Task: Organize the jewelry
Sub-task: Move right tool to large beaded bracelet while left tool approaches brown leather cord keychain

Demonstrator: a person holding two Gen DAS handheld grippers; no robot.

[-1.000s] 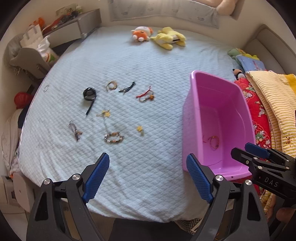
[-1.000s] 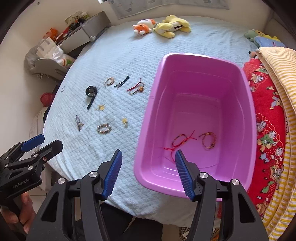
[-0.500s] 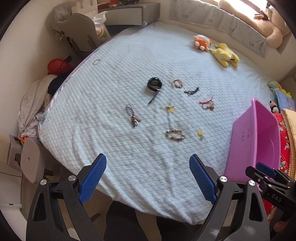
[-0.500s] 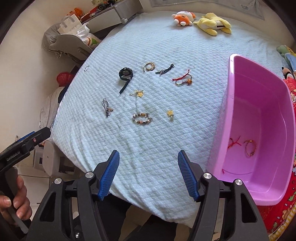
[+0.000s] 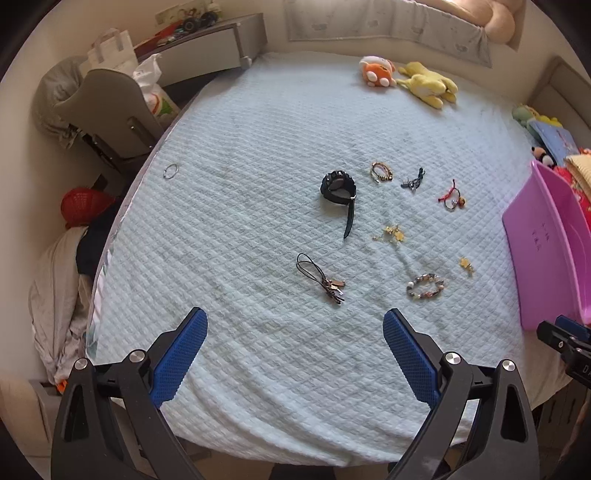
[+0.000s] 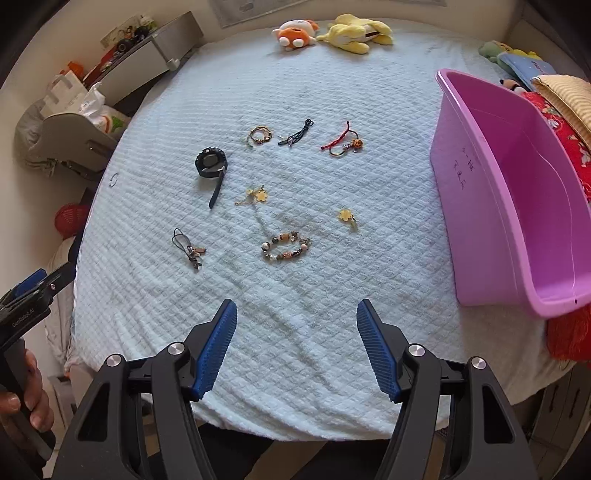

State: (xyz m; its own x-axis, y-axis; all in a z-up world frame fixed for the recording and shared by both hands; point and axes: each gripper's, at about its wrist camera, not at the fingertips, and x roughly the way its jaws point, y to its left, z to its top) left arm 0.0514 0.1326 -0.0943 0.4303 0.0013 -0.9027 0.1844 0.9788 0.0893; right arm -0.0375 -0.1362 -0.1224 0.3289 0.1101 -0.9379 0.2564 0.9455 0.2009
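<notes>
Hovering over the bed (image 5: 258, 155), both tools are empty: left tool (image 5: 295, 332) opening wide, right tool (image 6: 297, 325) apart. Next pick: the cord charm (image 5: 323, 278) or bead bracelet (image 6: 286, 248), destined for the pink tub (image 6: 517, 192).

Daylit room: bed (image 5: 266, 155) under pale blue quilted cover, cream wall (image 5: 44, 44) to its left, grey shelf unit (image 5: 207, 48) at far corner, grey chair (image 5: 110, 107) alongside, padded grey headboard panel (image 5: 388, 18) behind, plush toys (image 5: 406, 79) near it.

Home bedroom: quilted bed (image 5: 280, 206), plush toys (image 5: 406, 79).
</notes>
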